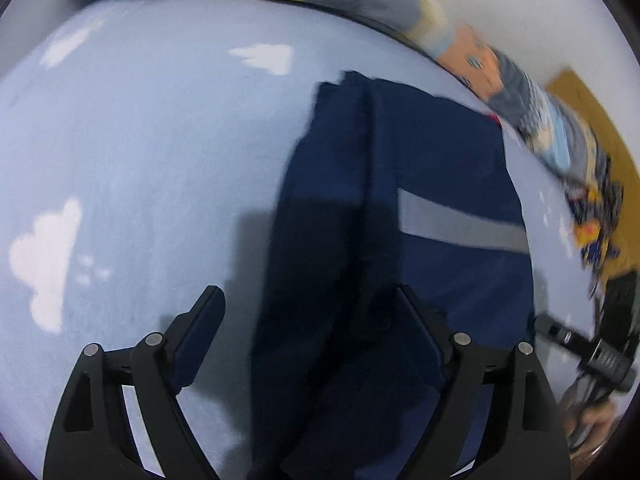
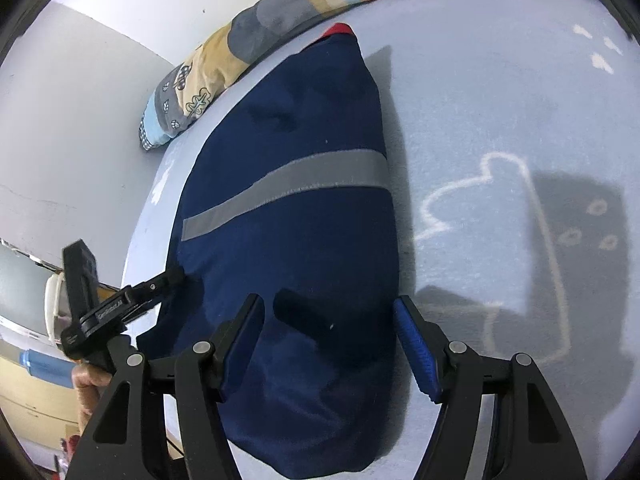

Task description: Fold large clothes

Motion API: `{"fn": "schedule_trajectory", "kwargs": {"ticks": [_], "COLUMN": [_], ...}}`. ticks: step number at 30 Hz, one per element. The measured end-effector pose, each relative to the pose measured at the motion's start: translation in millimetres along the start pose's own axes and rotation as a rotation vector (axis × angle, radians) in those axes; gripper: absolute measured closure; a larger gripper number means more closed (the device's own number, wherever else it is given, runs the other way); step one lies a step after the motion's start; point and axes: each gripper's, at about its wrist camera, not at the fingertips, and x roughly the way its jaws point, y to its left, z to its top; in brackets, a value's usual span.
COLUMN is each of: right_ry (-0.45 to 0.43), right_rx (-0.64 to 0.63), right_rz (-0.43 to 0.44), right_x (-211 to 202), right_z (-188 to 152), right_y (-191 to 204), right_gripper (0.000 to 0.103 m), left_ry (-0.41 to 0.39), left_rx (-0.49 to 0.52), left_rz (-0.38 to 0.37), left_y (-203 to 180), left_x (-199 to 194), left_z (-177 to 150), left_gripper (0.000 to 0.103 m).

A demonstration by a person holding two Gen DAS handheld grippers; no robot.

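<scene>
Garment count: one, a navy garment w/ a single grey reflective stripe across it, folded into a long narrow bundle and lying on the pale blue bedsheet. A bit of red poked out at its far end. Sheet had white cloud prints, several, some solid and at least one just an outline. One patterned quilt (orange, tan, grey, light blue patches) ran along the far edge of the bed by the wall.

Two grippers, one per hand. Left gripper hung above the near end of the bundle, jaws spread wide, one finger over bare sheet, the other over the navy cloth; nothing pinched btwn them, though left view was blurred. Right gripper also had jaws apart, straddling the bundle's near end, blue pads not pressing the fabric as far as I could see. From the right view the left gripper's tip sat at the bundle's side edge, a hand visible behind it.
</scene>
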Motion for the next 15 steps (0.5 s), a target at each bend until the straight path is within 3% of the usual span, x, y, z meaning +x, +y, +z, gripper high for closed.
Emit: {"fn": "schedule_trajectory", "kwargs": {"ticks": [5, 15], "right_ry": [0.000, 0.007], "right_rx": [0.018, 0.012], "right_rz": [-0.002, -0.001], "right_x": [4, 8], "right_z": [3, 4], "right_y": [-5, -5], "right_gripper": [0.033, 0.032], "left_ry": [0.023, -0.012], "left_rx": [0.161, 0.220], "left_rz": [0.068, 0.099], "left_y": [-28, -44], "left_x": [12, 16], "left_z": [-7, -2], "left_gripper": [0.017, 0.017]}}
